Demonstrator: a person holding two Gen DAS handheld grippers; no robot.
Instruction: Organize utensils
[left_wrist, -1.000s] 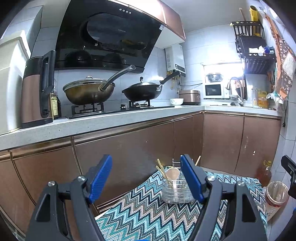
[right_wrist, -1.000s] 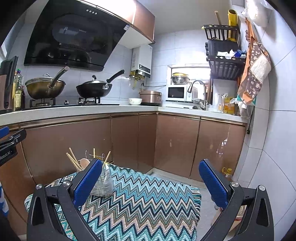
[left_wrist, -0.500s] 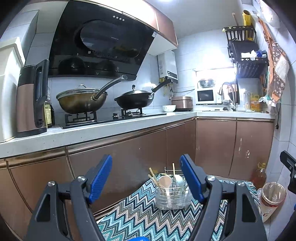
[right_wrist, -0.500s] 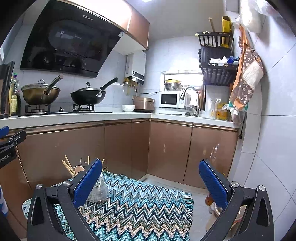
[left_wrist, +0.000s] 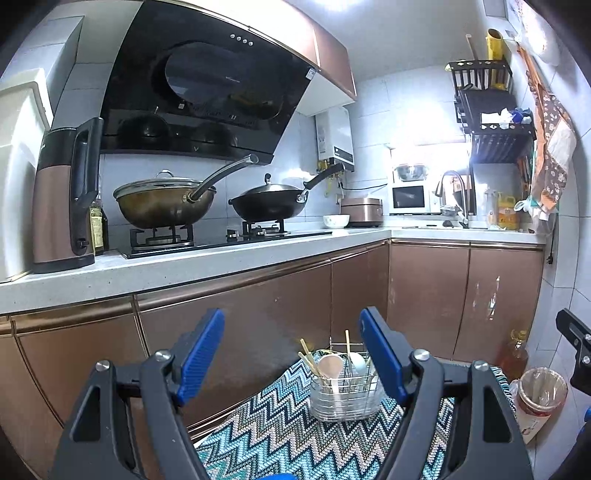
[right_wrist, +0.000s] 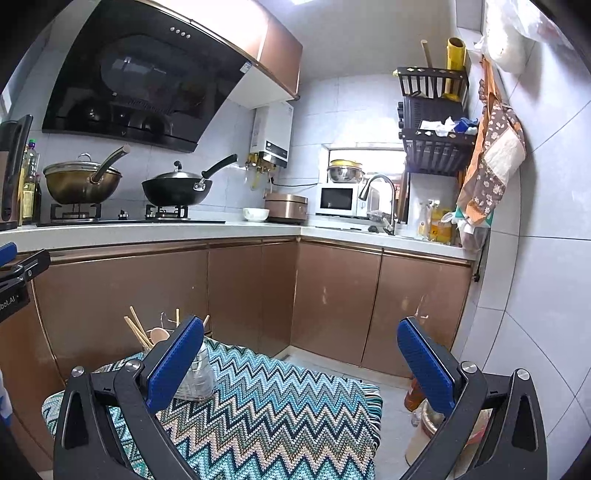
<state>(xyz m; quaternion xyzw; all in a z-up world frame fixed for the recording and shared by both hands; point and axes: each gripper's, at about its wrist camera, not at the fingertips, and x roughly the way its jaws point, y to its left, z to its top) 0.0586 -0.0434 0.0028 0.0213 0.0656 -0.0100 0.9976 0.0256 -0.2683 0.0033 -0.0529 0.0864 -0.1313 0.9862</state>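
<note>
A wire utensil basket (left_wrist: 341, 395) stands on a table covered with a zigzag-patterned cloth (left_wrist: 280, 435). Chopsticks, a wooden spoon (left_wrist: 330, 367) and a white spoon stick up out of it. My left gripper (left_wrist: 291, 325) hovers open above the cloth, short of the basket, with nothing between its blue pads. In the right wrist view the same basket (right_wrist: 195, 373) is partly hidden behind the left finger of my right gripper (right_wrist: 301, 334), which is open and empty over the cloth (right_wrist: 266, 406).
Brown kitchen cabinets (left_wrist: 258, 306) run behind and to the right of the table. Two woks (left_wrist: 166, 201) sit on the stove. A bin (left_wrist: 539, 395) and an oil bottle (left_wrist: 513, 354) stand on the floor at the right, near the tiled wall (right_wrist: 535, 295).
Both views have tilted up slightly, so the basket and cloth sit lower in frame. Both grippers have stayed wide open. Nothing on the table has moved.
</note>
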